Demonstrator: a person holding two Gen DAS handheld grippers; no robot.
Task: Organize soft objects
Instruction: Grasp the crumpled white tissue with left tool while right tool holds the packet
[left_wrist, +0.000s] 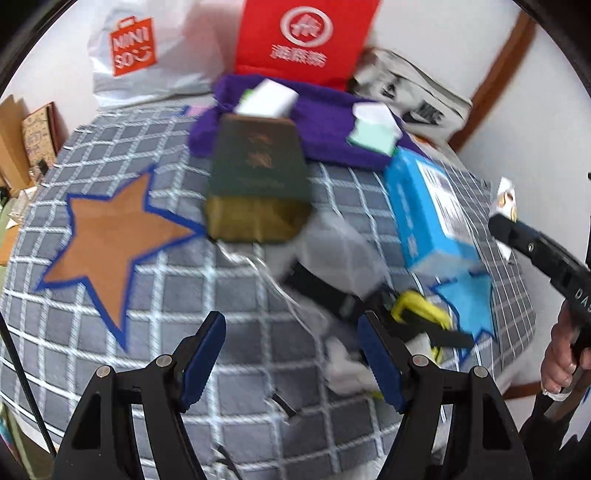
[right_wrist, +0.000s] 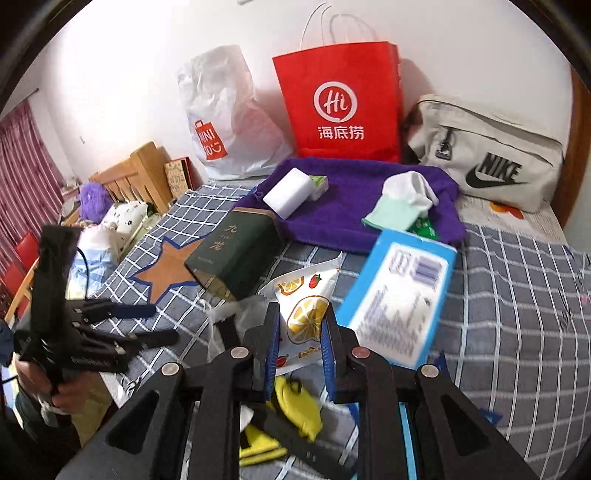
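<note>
A purple towel (right_wrist: 343, 206) lies at the back of the checked bedspread, with a white sponge (right_wrist: 288, 192) and a white and mint sock (right_wrist: 399, 206) on it. The towel also shows in the left wrist view (left_wrist: 325, 125). My right gripper (right_wrist: 299, 332) is shut on a white snack packet (right_wrist: 306, 306) printed with lemon slices, held above the bed. A yellow and black item (right_wrist: 295, 406) lies under it. My left gripper (left_wrist: 291, 354) is open and empty, low over the bedspread; in the right wrist view it (right_wrist: 147, 325) is at the left.
A dark green box (right_wrist: 232, 254) and a blue box (right_wrist: 399, 295) lie in front of the towel. A red paper bag (right_wrist: 340, 103), a white Miniso bag (right_wrist: 229, 122) and a beige Nike bag (right_wrist: 487, 155) stand against the wall. The bed edge is at the left.
</note>
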